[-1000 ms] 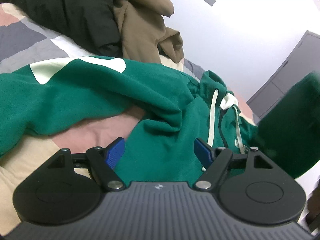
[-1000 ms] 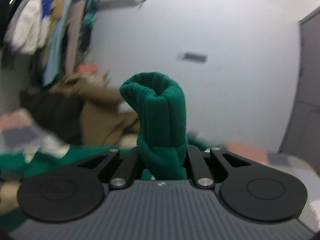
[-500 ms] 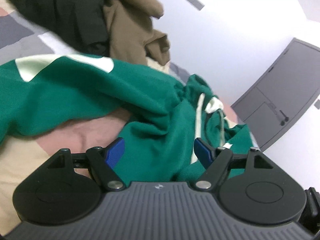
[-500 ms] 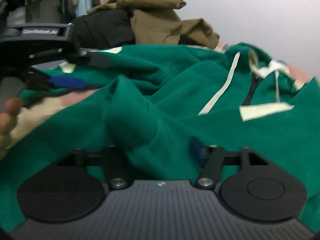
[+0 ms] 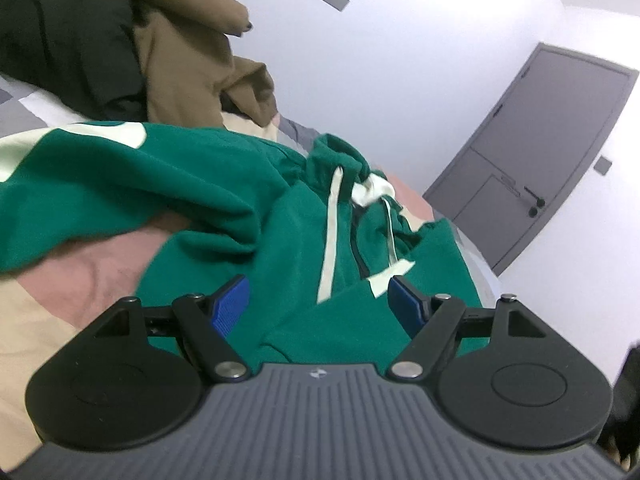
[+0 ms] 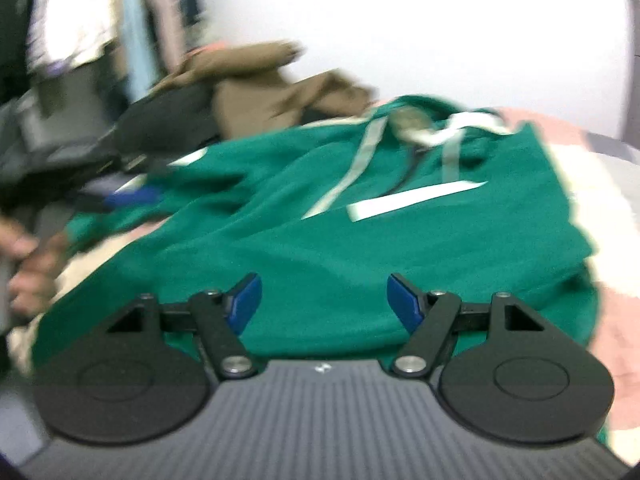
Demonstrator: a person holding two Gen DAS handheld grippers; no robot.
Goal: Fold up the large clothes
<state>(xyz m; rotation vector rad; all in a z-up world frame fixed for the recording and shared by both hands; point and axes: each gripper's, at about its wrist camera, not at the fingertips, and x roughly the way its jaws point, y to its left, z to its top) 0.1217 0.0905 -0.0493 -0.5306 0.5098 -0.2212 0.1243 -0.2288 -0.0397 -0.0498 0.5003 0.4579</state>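
Note:
A large green hoodie [image 5: 192,184] with pale stripes and white drawstrings lies rumpled on a bed; it also shows in the right wrist view [image 6: 360,232], with one part folded over its body. My left gripper [image 5: 320,304] is open and empty, low over the hoodie's lower part. My right gripper [image 6: 322,300] is open and empty just above the green cloth. The other gripper's blue pad [image 6: 132,196] shows at the left of the right wrist view, blurred.
A brown garment [image 5: 192,52] and a black garment [image 5: 68,48] are piled at the far side of the bed. The patchwork bedcover [image 5: 84,268] shows pink and beige. A grey door [image 5: 552,148] is at the right. Hanging clothes [image 6: 100,20] are at the far left.
My right gripper held a bunched green sleeve up high, brought it down onto the hoodie, opened and let it go. My left gripper stayed open and shifted slightly.

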